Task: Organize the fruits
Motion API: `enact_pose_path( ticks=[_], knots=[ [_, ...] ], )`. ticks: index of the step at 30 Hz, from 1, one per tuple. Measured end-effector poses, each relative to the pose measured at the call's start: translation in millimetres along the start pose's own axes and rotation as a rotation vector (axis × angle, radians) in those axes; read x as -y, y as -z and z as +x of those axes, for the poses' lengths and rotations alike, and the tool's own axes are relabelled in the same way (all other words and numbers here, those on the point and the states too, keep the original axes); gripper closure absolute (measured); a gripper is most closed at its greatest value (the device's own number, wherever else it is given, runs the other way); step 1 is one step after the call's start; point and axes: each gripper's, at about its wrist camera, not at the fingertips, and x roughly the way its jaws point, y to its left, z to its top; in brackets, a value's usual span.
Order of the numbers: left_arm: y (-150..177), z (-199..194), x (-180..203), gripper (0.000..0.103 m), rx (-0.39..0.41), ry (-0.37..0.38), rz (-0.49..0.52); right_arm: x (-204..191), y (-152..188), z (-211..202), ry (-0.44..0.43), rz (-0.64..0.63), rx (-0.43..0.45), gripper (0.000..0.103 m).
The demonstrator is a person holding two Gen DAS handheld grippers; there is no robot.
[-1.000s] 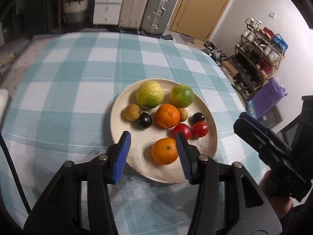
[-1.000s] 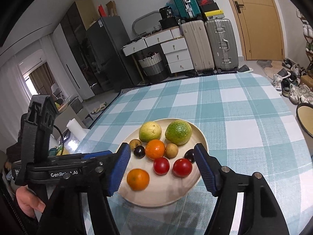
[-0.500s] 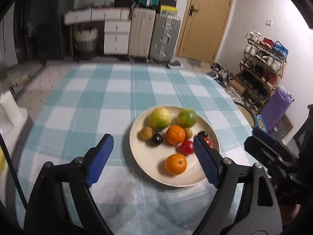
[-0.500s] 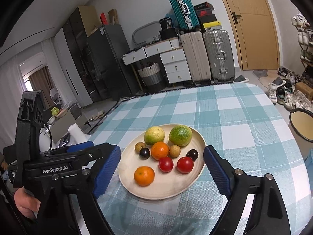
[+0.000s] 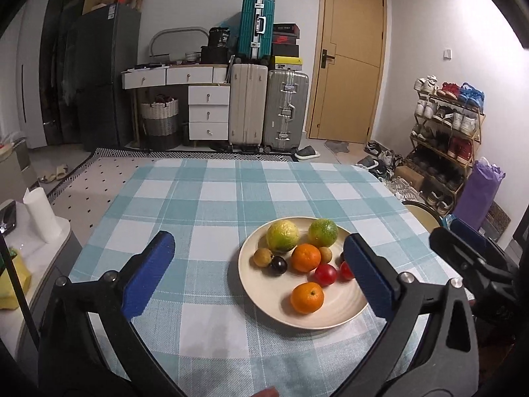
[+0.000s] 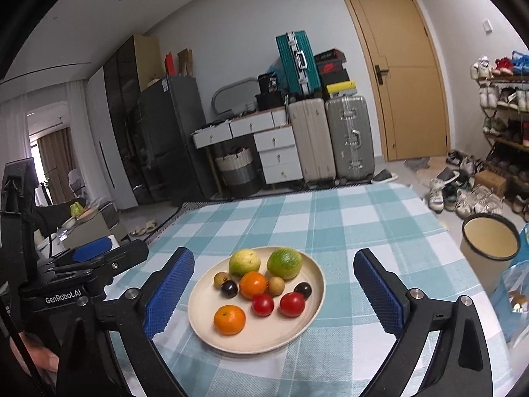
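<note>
Pulling back w/ both tools: left gripper (image 5: 258, 274), a sec ago half-closed round the near orange (image 5: 307, 297), now hangs wide apart, empty; right gripper (image 6: 274, 289) likewise spread. Fruit all on the plate (image 5: 337, 314), centre-right of frame, on the checked cloth (image 5: 231, 198). Sorting prob. done.

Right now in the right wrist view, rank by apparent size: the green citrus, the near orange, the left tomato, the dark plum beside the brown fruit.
1. green citrus
2. near orange
3. left tomato
4. dark plum
The orange lies nearer the camera, so its rank is unsure.
</note>
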Motion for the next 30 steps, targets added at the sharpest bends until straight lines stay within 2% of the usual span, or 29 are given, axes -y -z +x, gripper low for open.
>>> enact_pose_path(
  ticks=[4,10,13,16,21,26,30],
  knots=[
    [7.5,-4.5,-2.8,0.001,0.028,-0.004,-0.018,2.0,6.9,-6.2,-0.011,-0.007,0.032,0.002],
    [23.9,-12.1,-7.3,0.001,0.102,-0.047,-0.012,4.5,24.0,-16.9,0.024,-0.049,0.114,0.002],
    [31.4,-15.9,-14.5,0.001,0.145,-0.031,-0.046,2.0,28.2,-29.6,0.06,-0.104,0.196,0.002],
    [37.3,-18.7,-19.4,0.001,0.185,-0.071,-0.058,-4.1,34.0,-39.4,0.095,-0.185,0.264,0.0],
    [45.4,-16.3,-14.8,0.001,0.222,-0.13,0.036,0.7,38.6,-40.2,0.08,-0.184,0.24,0.0],
    [49.5,-14.7,-17.5,0.001,0.237,-0.154,0.036,3.6,43.1,-41.3,0.088,-0.205,0.221,0.0],
    [55.4,-7.9,-18.0,0.001,0.253,-0.143,0.068,5.1,48.7,-39.5,0.091,-0.219,0.198,0.0]
  ],
)
